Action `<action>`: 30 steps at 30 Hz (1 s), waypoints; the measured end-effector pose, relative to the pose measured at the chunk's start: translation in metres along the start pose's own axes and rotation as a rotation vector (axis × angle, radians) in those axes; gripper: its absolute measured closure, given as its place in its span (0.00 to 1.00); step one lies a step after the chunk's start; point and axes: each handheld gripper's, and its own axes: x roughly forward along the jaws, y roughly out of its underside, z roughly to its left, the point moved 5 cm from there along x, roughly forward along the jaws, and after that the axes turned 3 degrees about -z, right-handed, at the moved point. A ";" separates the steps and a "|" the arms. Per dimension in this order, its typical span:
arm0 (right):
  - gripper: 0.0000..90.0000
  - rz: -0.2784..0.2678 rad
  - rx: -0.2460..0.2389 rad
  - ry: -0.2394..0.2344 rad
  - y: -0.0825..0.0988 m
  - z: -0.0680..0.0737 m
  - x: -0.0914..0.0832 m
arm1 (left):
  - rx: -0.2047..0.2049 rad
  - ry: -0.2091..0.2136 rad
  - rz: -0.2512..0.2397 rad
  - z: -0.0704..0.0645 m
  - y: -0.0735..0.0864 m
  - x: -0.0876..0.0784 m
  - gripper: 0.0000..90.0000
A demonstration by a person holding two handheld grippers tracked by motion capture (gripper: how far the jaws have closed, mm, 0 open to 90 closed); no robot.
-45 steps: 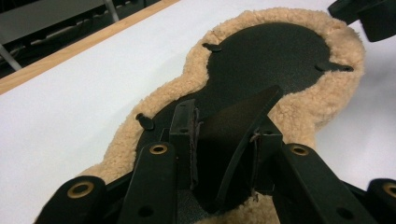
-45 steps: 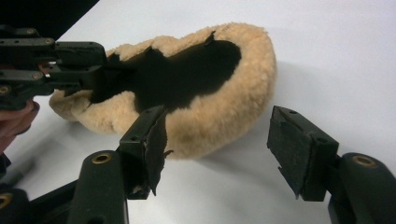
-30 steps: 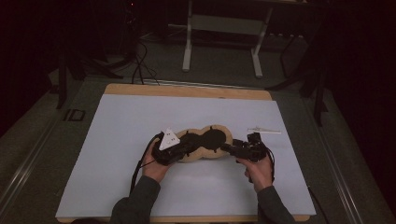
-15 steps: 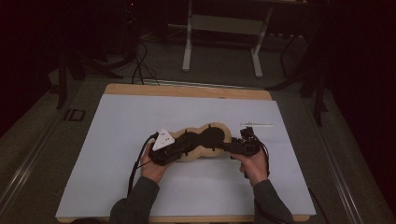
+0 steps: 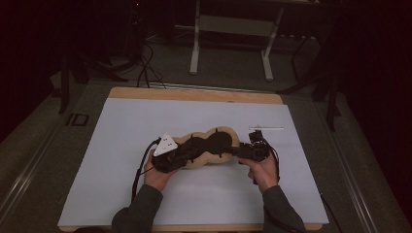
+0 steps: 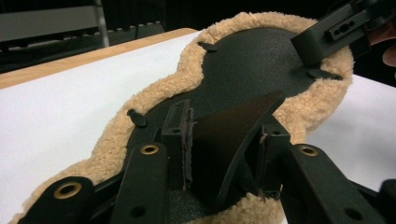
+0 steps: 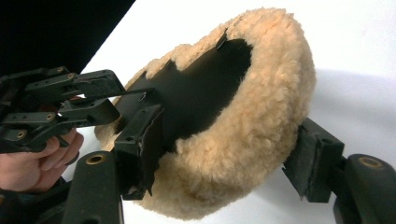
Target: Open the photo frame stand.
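**Two grippers at a sheepskin pad**

The left gripper has a stiff black flap of the pad between its half-spread jaws, which have just been opening; whether the pads press it I cannot tell. The right gripper straddles the pad's fleecy right edge, its jaws wide and just closing a little, one pad off the fleece. The peanut-shaped sheepskin pad lies black side up mid-table on the white sheet. A thin white stick lies just beyond the right gripper.
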 end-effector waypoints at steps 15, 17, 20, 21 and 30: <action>0.52 -0.026 -0.003 -0.028 -0.003 0.004 -0.004 | -0.006 0.021 0.056 -0.003 0.003 -0.011 0.52; 0.54 -0.033 0.002 -0.041 -0.003 0.005 -0.005 | -0.007 0.022 0.057 -0.003 0.004 -0.014 0.49; 0.57 -0.049 0.012 -0.069 -0.004 0.004 -0.007 | 0.011 0.026 0.053 -0.005 0.007 -0.019 0.47; 0.58 -0.046 0.007 -0.067 -0.003 0.005 -0.006 | 0.019 0.028 0.055 -0.005 0.008 -0.021 0.46; 0.62 -0.048 -0.010 -0.079 -0.003 0.006 -0.008 | -0.022 0.072 0.114 -0.001 0.021 -0.032 0.45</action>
